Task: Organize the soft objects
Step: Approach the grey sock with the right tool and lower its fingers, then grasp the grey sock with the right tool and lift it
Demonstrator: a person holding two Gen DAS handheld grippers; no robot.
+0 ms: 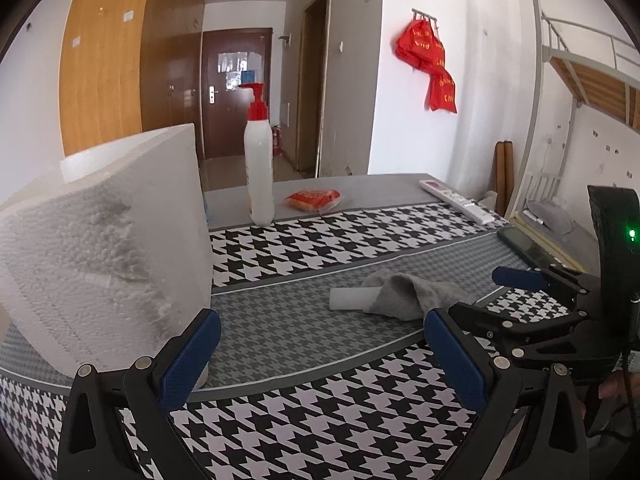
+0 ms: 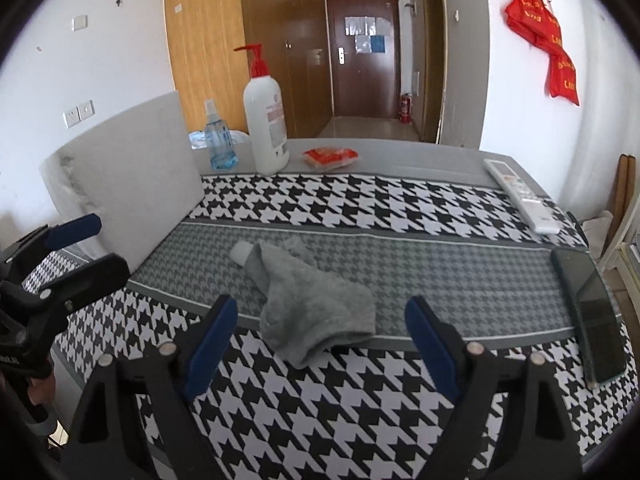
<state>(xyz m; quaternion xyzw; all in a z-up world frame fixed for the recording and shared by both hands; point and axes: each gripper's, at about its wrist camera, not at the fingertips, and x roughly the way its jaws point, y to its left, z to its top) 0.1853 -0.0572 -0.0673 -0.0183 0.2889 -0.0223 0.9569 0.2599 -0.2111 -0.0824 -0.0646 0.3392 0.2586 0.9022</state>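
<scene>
Little is looking done: the crumpled grey cloth sock (image 2: pixel 308 300) is lying loose on the houndstooth-covered surface (image 2: pixel 360 420), both the left tongs (image 1: pixel 320 356) and right tongs (image 2: pixel 320 344) are gaping apart, gripping nothing.

Gray sock (image 2: pixel 312 312) is covering most of the white tube (image 2: pixel 241 251); foam block (image 1: pixel 100 248) is hiding the spray bottle; phone (image 1: pixel 528 246) is partly blocked.

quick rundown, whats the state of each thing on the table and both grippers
grey sock: crumpled, lying flat, one end over the white tube
white tube: lying down, partly covered
pump bottle: upright
spray bottle: upright
foam box: standing
phone: screen dark
left gripper: open, empty
right gripper: open, empty
</scene>
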